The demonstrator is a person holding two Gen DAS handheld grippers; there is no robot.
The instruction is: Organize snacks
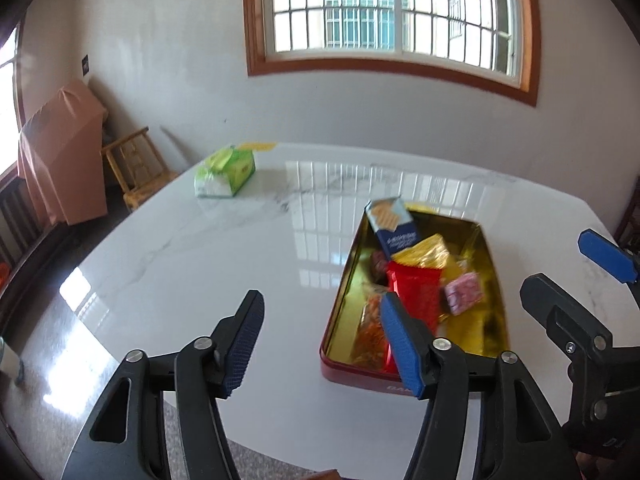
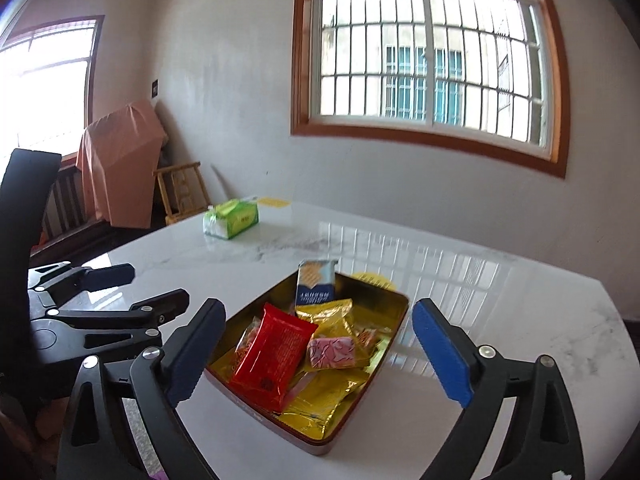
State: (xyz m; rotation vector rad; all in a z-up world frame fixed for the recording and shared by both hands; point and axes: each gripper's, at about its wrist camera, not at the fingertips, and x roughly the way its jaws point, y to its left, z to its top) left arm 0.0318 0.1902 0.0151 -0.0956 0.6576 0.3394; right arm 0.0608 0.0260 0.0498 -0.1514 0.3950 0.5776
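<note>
On the white marble worktop (image 2: pixel 500 320) sits a red-walled tin (image 2: pixel 394 322) with a gold inside, holding the snacks. A blue biscuit box (image 2: pixel 316 282) leans upright at its far end; in front of it lie a red packet (image 2: pixel 276 350), a small pink packet (image 2: pixel 332 354) and gold foil packets (image 2: pixel 326 398), all overlapping. An orange-patterned wrapper (image 1: pixel 372 330) lies half buried under the red packet, and its printing is too blurred to read.

Both claws hang above the worktop with nothing between their pads. The left claw (image 1: pixel 322 344) stands partly spread, its right finger covering the tin's near left corner and part of the red packet. The right claw (image 2: pixel 320 354) is spread wide, one finger on either side of the tin in its own view; from the left wrist it is cut off at the right edge.

Far back near the worktop's edge lies a green tissue pack (image 1: pixel 225 172), well apart from the tin. A yellow patch (image 2: pixel 372 278) shows just behind the tin, mostly hidden by its rim.
</note>
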